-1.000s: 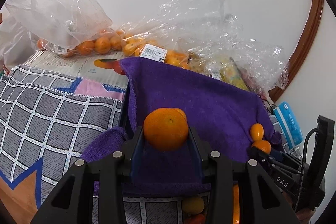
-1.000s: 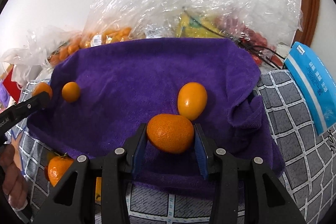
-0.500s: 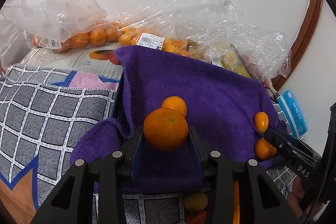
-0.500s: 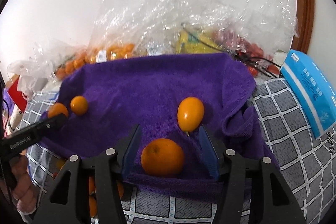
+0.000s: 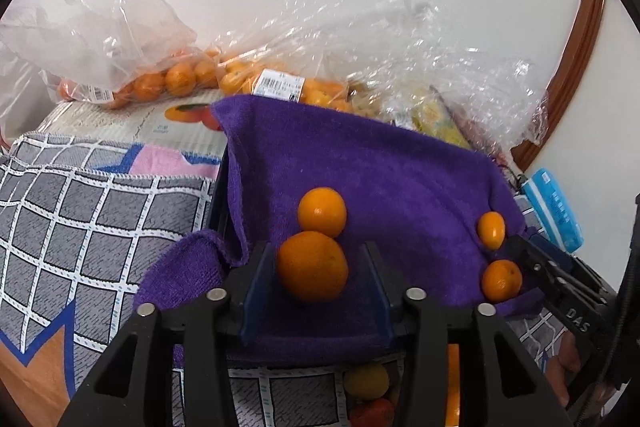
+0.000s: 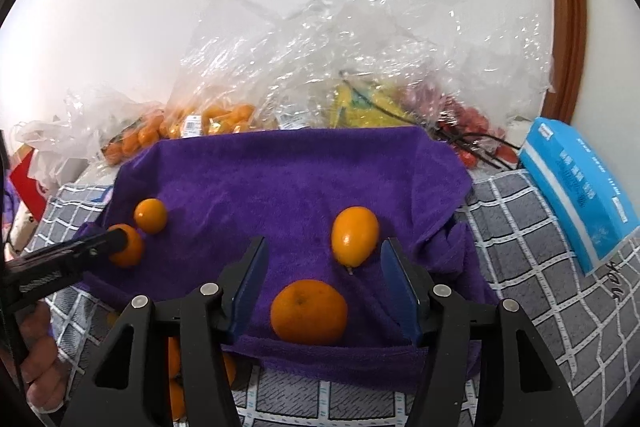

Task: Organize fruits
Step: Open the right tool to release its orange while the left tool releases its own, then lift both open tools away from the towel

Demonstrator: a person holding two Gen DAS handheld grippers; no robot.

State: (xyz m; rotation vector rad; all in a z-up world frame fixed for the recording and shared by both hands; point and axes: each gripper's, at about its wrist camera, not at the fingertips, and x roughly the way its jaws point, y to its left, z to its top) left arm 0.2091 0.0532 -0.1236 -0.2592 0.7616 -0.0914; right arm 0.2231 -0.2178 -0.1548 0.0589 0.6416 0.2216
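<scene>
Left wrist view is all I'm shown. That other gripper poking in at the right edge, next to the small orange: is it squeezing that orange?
Observer: No. In the right wrist view the right gripper is open. The round orange lies on the purple towel between its pads, and neither pad touches it.
Operator: Is there anything behind the towel that I miss?
Observer: Yes, small red fruits inside the clear bag at the back right.
Operator: And the blue thing at my right edge?
Observer: It is a flat blue packet lying on the checked cloth, apart from the towel.
</scene>
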